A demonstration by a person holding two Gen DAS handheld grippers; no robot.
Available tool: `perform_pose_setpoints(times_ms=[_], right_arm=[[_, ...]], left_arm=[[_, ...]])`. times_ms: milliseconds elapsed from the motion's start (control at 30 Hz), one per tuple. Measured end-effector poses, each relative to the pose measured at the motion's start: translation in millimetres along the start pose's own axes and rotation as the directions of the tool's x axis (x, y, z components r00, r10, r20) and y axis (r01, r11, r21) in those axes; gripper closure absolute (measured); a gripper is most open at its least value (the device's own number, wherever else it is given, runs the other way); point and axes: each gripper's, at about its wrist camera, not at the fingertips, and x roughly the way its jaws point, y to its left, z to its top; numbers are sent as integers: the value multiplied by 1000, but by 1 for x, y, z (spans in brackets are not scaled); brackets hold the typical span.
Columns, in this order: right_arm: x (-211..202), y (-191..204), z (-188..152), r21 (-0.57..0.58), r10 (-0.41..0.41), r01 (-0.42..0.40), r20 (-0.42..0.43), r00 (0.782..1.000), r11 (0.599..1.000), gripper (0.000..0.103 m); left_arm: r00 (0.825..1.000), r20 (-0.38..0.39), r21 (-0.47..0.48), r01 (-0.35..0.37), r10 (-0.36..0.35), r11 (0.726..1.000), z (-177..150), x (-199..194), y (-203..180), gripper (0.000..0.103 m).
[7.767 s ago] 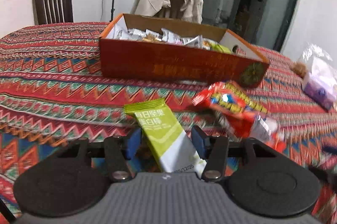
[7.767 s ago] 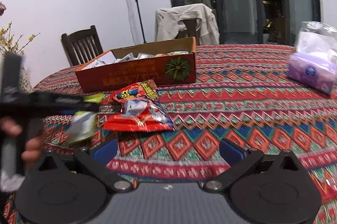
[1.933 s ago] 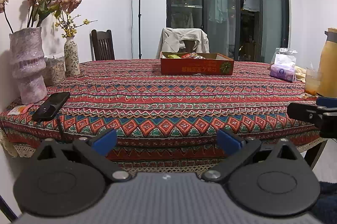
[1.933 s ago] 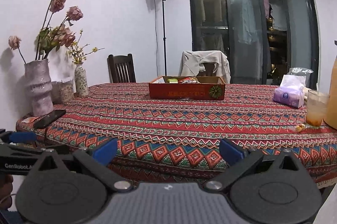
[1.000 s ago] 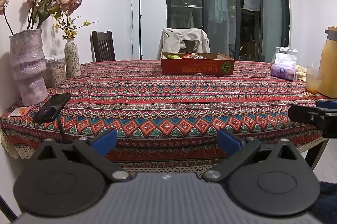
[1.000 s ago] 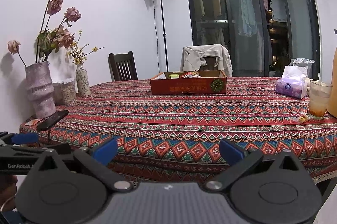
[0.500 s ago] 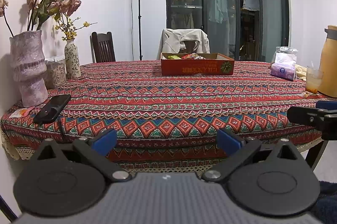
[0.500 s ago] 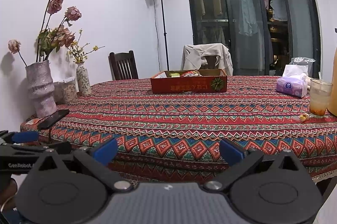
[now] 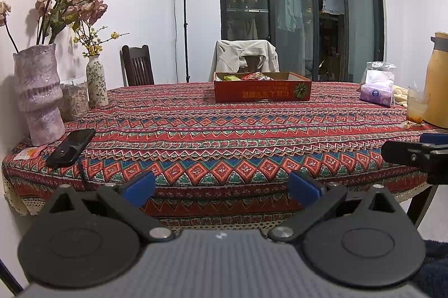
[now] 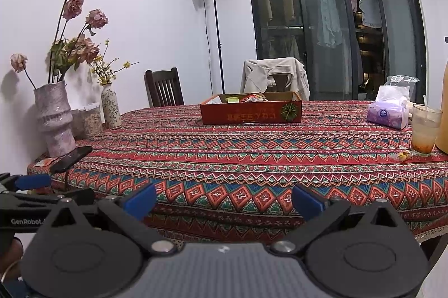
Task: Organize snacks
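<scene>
1. Your left gripper (image 9: 221, 187) hangs off the near edge of the worktop (image 9: 224, 135), jaws wide apart and holding nothing. Only patterned cloth shows between the blue pads.

2. Your right gripper (image 10: 222, 198) is the same: jaws spread, empty, held short of the cloth edge. In the left wrist view its side shows at 3 o'clock; in the right wrist view the left one shows at 9 o'clock. You hold them side by side, well apart.

3. The snacks (image 9: 246, 77) lie inside the red box (image 9: 262, 92) at 12 o'clock, on the far half of the worktop. A green packet and a red one show above its rim. No loose packet shows on the cloth, which suggests the sorting is done or nearly so.

4. The box sits out in the middle, clear of other things, likely so either gripper can reach over its low wall.

5. Side clutter keeps to the edges: the big vase (image 9: 37, 93), the small vase (image 9: 96, 86) and the phone (image 9: 71, 147) at 9 to 10 o'clock; the tissue pack (image 10: 387, 109), the glass (image 10: 425, 130) and a small wrapped sweet (image 10: 403, 155) at 2 to 3 o'clock.

6. That sweet beside the glass may be a leftover snack; too small to tell. If it is, your right gripper is the nearer one.
</scene>
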Motion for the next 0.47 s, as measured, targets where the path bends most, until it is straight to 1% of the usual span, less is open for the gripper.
perform_pose_setpoints(times_ms=[333, 467], right_arm=[[0, 0, 0, 0, 0, 0, 0, 1000, 1000, 0], [-1, -1, 1, -3, -1, 1, 7, 1000, 1000, 0]], left_arm=[[1000, 1, 5, 3, -3, 1000, 0, 0, -1, 0], [1000, 11, 13, 26, -26, 1000, 2, 1, 0, 0]])
